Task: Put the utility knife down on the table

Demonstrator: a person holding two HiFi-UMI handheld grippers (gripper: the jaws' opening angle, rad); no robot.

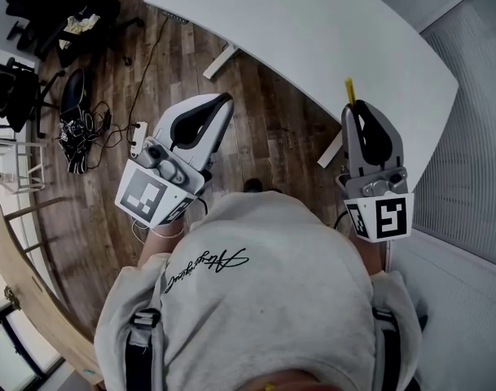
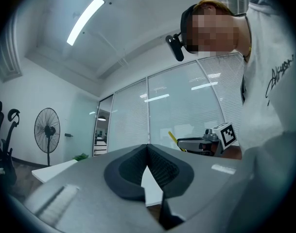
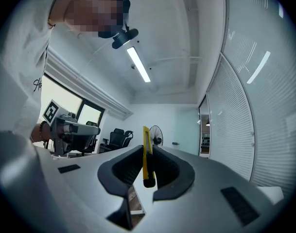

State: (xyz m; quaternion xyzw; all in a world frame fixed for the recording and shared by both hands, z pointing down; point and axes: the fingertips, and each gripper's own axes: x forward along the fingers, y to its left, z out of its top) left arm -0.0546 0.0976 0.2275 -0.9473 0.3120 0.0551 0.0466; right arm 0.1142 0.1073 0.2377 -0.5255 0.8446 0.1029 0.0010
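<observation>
A slim yellow utility knife [image 3: 147, 157] stands between the black pads of my right gripper [image 3: 147, 149], which is shut on it. In the head view its yellow tip [image 1: 349, 90] pokes out ahead of the right gripper [image 1: 363, 114], over the near edge of the white table [image 1: 313, 31]. My left gripper [image 1: 223, 100] hangs over the wooden floor, left of the table's near corner. Its jaws [image 2: 148, 149] meet at the tips with nothing between them. Across the room, the left gripper view also catches the right gripper [image 2: 201, 144] and the knife [image 2: 173, 138].
White table legs [image 1: 219, 62] stand on the wood floor between the grippers. Office chairs [image 1: 64, 10] and cables [image 1: 81, 133] lie at the far left. A slatted blind [image 1: 476, 137] runs along the right. A standing fan [image 2: 46, 132] is by the wall.
</observation>
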